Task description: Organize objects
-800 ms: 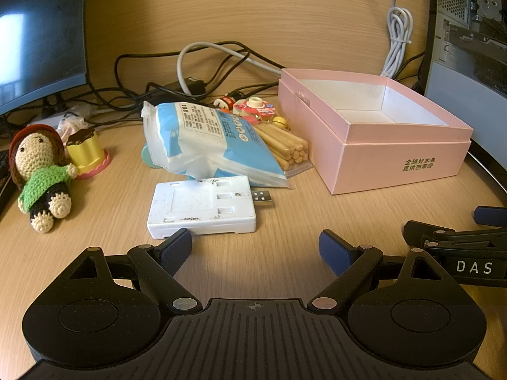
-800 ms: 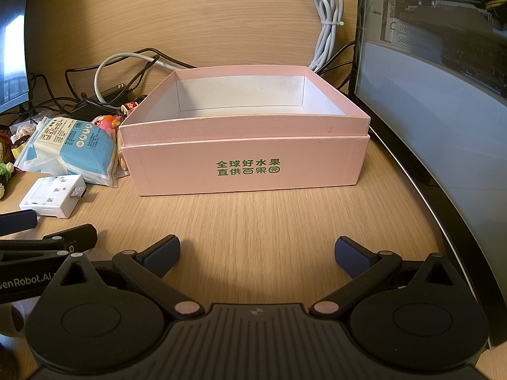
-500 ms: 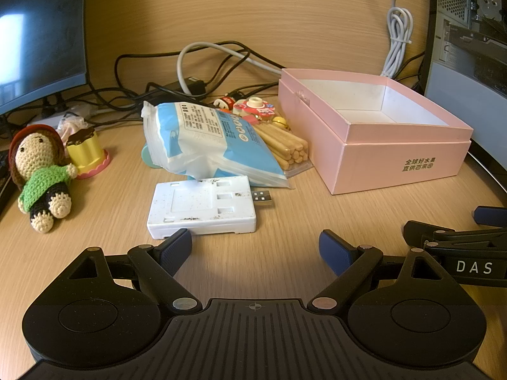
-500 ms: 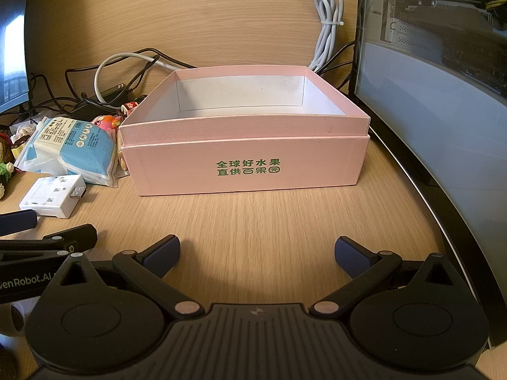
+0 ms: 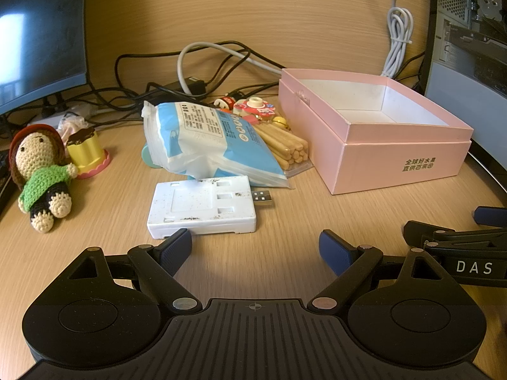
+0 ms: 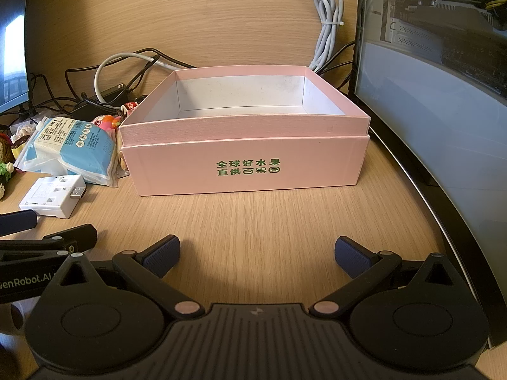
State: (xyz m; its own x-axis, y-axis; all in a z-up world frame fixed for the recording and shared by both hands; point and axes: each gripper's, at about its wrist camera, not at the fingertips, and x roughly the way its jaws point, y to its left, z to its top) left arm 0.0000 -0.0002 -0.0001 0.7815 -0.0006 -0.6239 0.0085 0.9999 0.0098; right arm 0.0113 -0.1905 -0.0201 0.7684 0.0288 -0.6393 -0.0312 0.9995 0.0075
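Observation:
An open pink box (image 5: pixel 399 164) (image 6: pixel 247 171) stands on the wooden desk, its inside bare. Left of it lie a blue-white plastic pack (image 5: pixel 202 145) (image 6: pixel 73 148), a bag of biscuit sticks (image 5: pixel 285 145), small colourful toys (image 5: pixel 253 107) and a white USB adapter (image 5: pixel 202 205) (image 6: pixel 52 196). A crochet doll (image 5: pixel 41 174) and a yellow cup toy (image 5: pixel 87 152) sit further left. My left gripper (image 5: pixel 255 250) is open, just in front of the adapter. My right gripper (image 6: pixel 256 255) is open, in front of the box. Each gripper shows at the edge of the other's view.
Tangled black and white cables (image 5: pixel 196 72) lie behind the objects against the wooden wall. A monitor (image 5: pixel 38 31) stands at the left. A curved screen and computer case (image 6: pixel 443 79) stand close to the right of the box.

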